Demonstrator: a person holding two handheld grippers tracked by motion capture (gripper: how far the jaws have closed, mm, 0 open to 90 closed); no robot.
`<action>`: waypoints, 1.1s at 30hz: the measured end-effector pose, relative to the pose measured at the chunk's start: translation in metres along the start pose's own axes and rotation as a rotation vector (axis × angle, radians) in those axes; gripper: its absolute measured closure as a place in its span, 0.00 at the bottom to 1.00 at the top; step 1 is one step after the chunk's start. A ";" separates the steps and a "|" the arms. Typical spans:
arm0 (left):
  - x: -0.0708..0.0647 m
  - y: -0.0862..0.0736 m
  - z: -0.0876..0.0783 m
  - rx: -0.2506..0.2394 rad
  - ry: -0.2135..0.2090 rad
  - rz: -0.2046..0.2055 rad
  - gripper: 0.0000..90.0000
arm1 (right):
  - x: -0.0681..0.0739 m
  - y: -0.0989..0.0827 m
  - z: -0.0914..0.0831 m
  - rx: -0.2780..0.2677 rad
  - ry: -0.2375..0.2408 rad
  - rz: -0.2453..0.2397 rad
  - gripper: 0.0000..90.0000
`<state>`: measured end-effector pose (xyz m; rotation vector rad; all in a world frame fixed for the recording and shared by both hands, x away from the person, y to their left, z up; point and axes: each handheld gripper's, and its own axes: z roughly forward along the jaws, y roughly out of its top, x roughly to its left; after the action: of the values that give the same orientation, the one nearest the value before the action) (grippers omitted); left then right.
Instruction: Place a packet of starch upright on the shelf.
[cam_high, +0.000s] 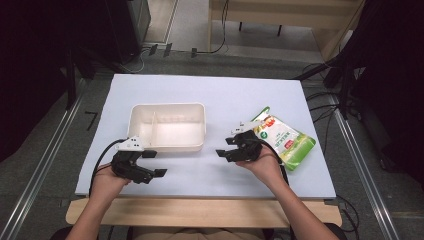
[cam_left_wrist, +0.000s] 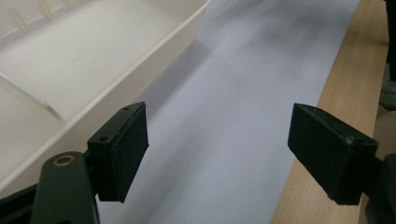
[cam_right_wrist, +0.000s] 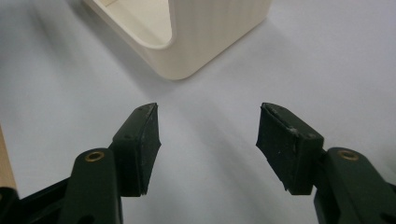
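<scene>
White tray (cam_high: 167, 126) sits between the left gripper (cam_high: 152, 163) and right gripper (cam_high: 226, 146), both fingers wide apart, empty.

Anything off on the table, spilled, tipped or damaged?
Nothing stands out. The white divided bin sits upright and looks empty, the green pouch lies flat and looks intact beside the right tool, and both tools are open, holding nothing.

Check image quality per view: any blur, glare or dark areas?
High view: white board evenly lit, room at left and right nearly black, pouch slightly glossy. Left gripper view: far table surface smeared with blur, open left gripper sharper, tray pale and low in contrast. Right gripper view: open right gripper crisp, soft shadows beside the tray corner.
</scene>
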<state>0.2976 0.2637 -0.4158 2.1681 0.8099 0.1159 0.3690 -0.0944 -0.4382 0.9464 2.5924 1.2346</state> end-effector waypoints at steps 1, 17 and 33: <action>0.000 0.000 0.000 0.000 0.000 0.000 0.23 | 0.000 0.000 0.000 0.000 0.000 0.000 0.44; 0.000 0.000 -0.001 0.000 -0.008 0.000 0.24 | -0.005 0.002 -0.005 0.007 0.010 0.025 0.49; 0.001 0.000 -0.002 -0.004 0.000 -0.009 0.24 | -0.025 0.011 -0.047 -0.032 -0.009 0.081 0.51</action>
<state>0.2979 0.2659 -0.4147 2.1606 0.8181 0.1128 0.3773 -0.1350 -0.4032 1.0581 2.5427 1.2838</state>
